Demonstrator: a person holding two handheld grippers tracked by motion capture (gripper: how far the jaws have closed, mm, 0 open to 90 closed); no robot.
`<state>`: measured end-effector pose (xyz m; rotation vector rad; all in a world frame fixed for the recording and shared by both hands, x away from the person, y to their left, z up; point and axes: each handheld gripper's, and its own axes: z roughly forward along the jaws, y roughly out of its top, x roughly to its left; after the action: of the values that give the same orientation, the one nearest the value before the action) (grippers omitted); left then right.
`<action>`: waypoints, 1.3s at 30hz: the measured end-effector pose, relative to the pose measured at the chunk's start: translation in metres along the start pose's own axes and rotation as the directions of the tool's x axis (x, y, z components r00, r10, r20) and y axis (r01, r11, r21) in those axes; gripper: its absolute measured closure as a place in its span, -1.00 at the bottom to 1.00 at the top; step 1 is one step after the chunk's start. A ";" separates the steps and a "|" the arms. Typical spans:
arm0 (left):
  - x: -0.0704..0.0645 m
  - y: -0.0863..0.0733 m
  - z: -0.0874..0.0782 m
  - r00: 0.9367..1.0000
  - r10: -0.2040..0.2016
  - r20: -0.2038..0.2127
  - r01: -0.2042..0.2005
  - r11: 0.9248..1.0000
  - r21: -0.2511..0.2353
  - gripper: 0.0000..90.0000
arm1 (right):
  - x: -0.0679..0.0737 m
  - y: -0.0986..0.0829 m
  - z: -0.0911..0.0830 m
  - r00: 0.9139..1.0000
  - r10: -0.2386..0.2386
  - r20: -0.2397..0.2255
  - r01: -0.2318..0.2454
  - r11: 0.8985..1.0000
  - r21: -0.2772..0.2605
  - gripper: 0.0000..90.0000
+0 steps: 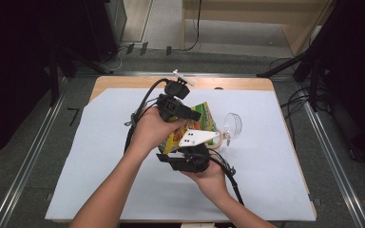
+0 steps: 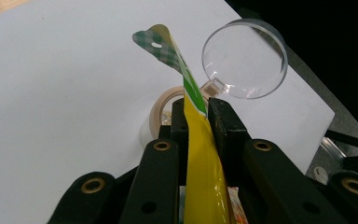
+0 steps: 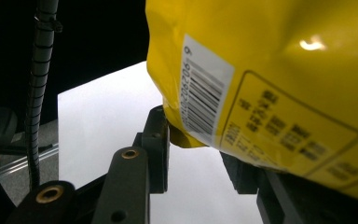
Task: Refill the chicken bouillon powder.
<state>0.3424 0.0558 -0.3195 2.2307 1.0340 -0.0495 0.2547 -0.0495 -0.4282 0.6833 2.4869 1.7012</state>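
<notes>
Pinching a yellow snack pouch [image 2: 204, 172] edge-on between its closed jaws, the left hand-held gripper [image 2: 196, 122] has it by the flat seam just below the green-checked header with its hang hole. In the right gripper view, the right hand-held gripper [image 3: 200, 154] sits under the pouch's lower corner near the barcode label; its near jaw rests beside that corner, but the far jaw is half hidden behind the film, so I cannot tell whether it is closed on the pouch or merely parted around it. From the high view the pouch [image 1: 197, 124] is held up off the white sheet on the tabletop [image 1: 100, 156], between the two hands near the middle. The pouch looks light, thin and glossy, so it is likely to be slippery and to crumple or fold rather than resist; the stiffer sealed seams and corners seem the best places to hold, since the bulging middle would give way and any contents could be crushed. Just beyond the pouch lies a roll of beige tape [image 2: 161, 109] on the sheet, and past that a clear round plastic piece on a short stem [image 2: 244, 58], both apart from the pouch.
</notes>
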 end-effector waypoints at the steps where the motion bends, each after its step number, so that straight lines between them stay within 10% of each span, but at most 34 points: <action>1: 0.000 0.000 0.000 1.000 0.001 -0.001 -0.001 1.000 0.002 0.81 | 0.000 0.000 0.000 1.000 0.002 0.000 -0.002 1.000 0.001 0.47; 39: 0.000 -0.001 0.001 1.000 0.007 0.000 -0.007 1.000 -0.005 0.80 | 0.000 -0.001 0.001 1.000 -0.002 0.007 0.002 1.000 0.003 0.47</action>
<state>0.3420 0.0558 -0.3210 2.2292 1.0255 -0.0440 0.2545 -0.0490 -0.4294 0.6862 2.4852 1.6913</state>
